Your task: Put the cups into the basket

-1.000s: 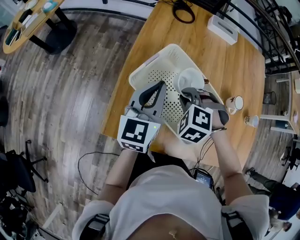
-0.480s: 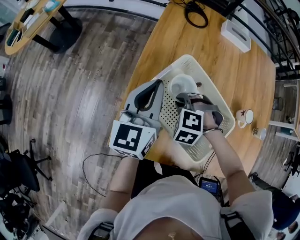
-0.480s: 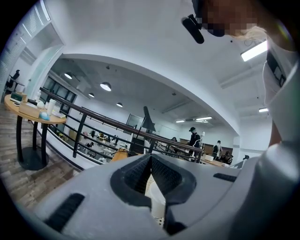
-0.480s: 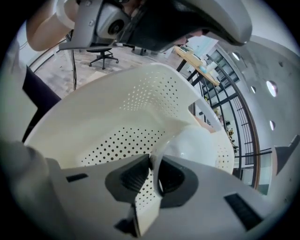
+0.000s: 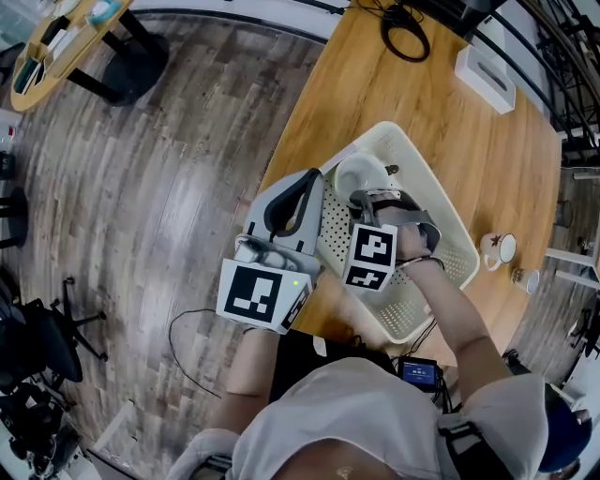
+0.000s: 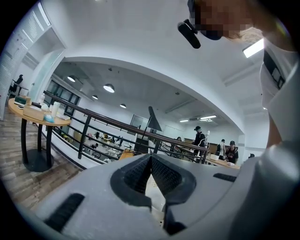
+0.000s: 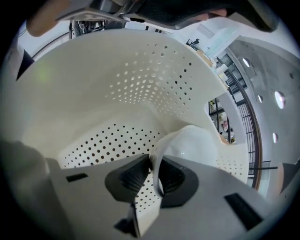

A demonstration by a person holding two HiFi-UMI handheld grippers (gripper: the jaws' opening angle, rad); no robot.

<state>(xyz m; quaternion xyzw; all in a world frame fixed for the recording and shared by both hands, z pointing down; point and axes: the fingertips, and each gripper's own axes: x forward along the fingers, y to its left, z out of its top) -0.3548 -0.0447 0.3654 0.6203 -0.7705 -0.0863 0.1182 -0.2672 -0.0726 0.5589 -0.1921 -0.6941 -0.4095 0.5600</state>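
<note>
A white cup (image 5: 362, 172) hangs low inside the white perforated basket (image 5: 433, 180), near its far corner. My right gripper (image 5: 363, 196) points steeply down and is shut on the cup's rim. The right gripper view shows the thin rim pinched between the pads of the right gripper (image 7: 153, 172), the cup's (image 7: 193, 146) bowl beyond them and the basket's (image 7: 117, 79) dotted wall around it. My left gripper (image 5: 312, 178) hovers level by the basket's left side, shut and holding nothing; the left gripper's (image 6: 151, 157) tips meet. Two more cups, a patterned one (image 5: 497, 249) and a small one (image 5: 525, 278), stand on the table to the right.
The basket sits on a wooden table (image 5: 412, 84) near its front edge. A white box (image 5: 486, 80) and a black cable (image 5: 403, 19) lie at the table's far end. Wooden floor lies to the left, with a round table (image 5: 56, 42) at the far corner.
My right gripper has sunk with the white cup from above the basket down into it. The left gripper has slid sideways along the basket's left side, still shut.
</note>
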